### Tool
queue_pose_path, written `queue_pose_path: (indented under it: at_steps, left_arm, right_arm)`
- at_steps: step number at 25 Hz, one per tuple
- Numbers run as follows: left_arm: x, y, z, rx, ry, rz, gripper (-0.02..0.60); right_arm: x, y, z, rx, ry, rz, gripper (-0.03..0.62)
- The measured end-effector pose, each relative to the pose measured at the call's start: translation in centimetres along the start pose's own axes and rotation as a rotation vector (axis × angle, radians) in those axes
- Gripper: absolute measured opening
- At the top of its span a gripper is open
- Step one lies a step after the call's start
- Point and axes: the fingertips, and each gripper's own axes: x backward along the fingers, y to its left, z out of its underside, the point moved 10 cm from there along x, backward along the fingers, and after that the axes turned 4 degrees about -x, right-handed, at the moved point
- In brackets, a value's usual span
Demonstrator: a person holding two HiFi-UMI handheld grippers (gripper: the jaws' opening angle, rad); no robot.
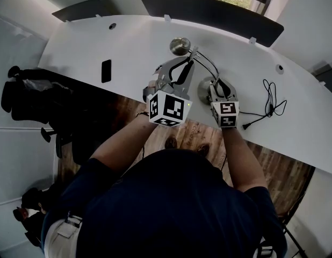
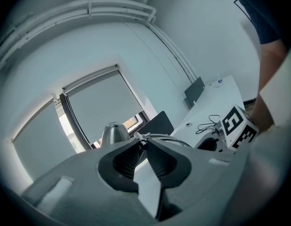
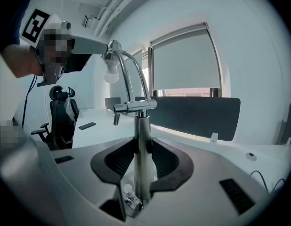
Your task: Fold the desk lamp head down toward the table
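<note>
The desk lamp (image 3: 136, 107) stands by the table's (image 1: 101, 42) near edge. Its post (image 3: 143, 145) is clamped in the right gripper (image 3: 143, 161) and its curved arm (image 3: 131, 74) is pinched by the left gripper (image 2: 141, 142). The 2 holds look set, but the lamp head (image 1: 180, 45) is raised, so the fold is judged not yet done.

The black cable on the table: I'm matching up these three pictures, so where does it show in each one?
Head view: the black cable lies on the white table, right of centre.
Left gripper view: right of centre, small, on the table.
Right gripper view: bottom right corner, only a thin loop shows.
Shared landmark: the dark divider panel along the table's far edge.
</note>
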Motion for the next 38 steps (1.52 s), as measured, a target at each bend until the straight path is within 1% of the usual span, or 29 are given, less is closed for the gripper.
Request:
queue_pose_path:
  at_steps: [5, 7, 11, 17, 20, 22, 25, 31, 38]
  left_arm:
    - [0.0, 0.6, 0.3, 0.038, 0.006, 0.008, 0.054]
    - [-0.1, 0.7, 0.5, 0.051, 0.024, 0.015, 0.054]
    - [-0.4, 0.7, 2.2, 0.110, 0.063, 0.022, 0.049]
    - [-0.7, 0.7, 4.3, 0.190, 0.088, 0.016, 0.047]
    - [-0.8, 0.7, 5.2, 0.231, 0.079, 0.011, 0.046]
    - [-0.8, 0.7, 5.4, 0.243, 0.067, 0.005, 0.046]
    - [-1.0, 0.6, 6.3, 0.269, 0.091, 0.006, 0.046]
    - [-1.6, 0.1, 8.7, 0.361, 0.114, 0.005, 0.044]
    - [-2.7, -1.3, 11.6, 0.436, 0.158, 0.030, 0.044]
  right_arm:
    - [-0.2, 0.1, -0.1, 0.006, 0.000, 0.000, 0.126]
    - [-0.2, 0.1, -0.1, 0.001, 0.003, 0.001, 0.126]
    - [-0.1, -0.1, 0.2, -0.005, -0.005, 0.001, 0.126]
    - [-0.1, -0.2, 0.3, -0.009, -0.005, -0.002, 0.126]
    - [-0.1, -0.2, 0.2, -0.006, -0.004, 0.000, 0.126]
    - [-0.2, -0.1, 0.2, -0.007, -0.002, -0.001, 0.126]
    - [-0.1, 0.0, 0.1, -0.006, 0.002, -0.001, 0.126]
    - [-0.1, -0.1, 0.2, 0.009, 0.010, 0.010, 0.127]
    - [-0.2, -0.1, 0.0, 0.013, 0.018, 0.011, 0.127]
